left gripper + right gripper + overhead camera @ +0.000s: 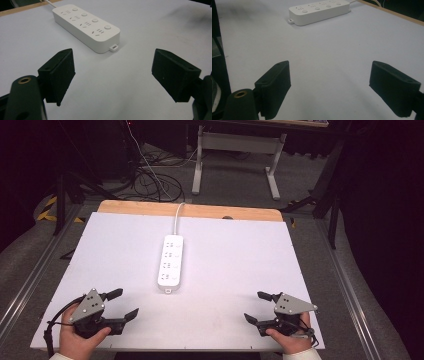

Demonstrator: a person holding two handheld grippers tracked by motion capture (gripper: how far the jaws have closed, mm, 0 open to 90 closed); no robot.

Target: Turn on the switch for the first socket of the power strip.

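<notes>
Nearest the camera in the high view, two hands enter from the bottom edge, each holding a black two-jaw gripper topped by a grey three-cornered plate. The left gripper (121, 303) sits low over the near left corner of the table, jaws spread wide apart and holding nothing; its own view shows the gap (113, 75) open over bare surface. The right gripper (258, 307) sits over the near right corner, jaws likewise apart and empty, as its own view (329, 87) confirms. A dark cable trails from each gripper toward the person.

The white tabletop (230, 270) is a flat matte sheet laid over a wooden board whose bare edge (200, 210) shows along the far side. A white power strip (170, 263) lies flat near the middle of the sheet, long axis running away from the person, well apart from both grippers. Its four socket groups and four round buttons face up (86, 23), and a small tab projects from its near end (319, 12). Its white cord (178, 217) leaves the far end and passes over the wooden edge.

Metal rails flank the table on both sides. Beyond it lie grey floor, loose dark cables (150, 182), and the white legs of another table (235, 155); the surroundings are dark.
</notes>
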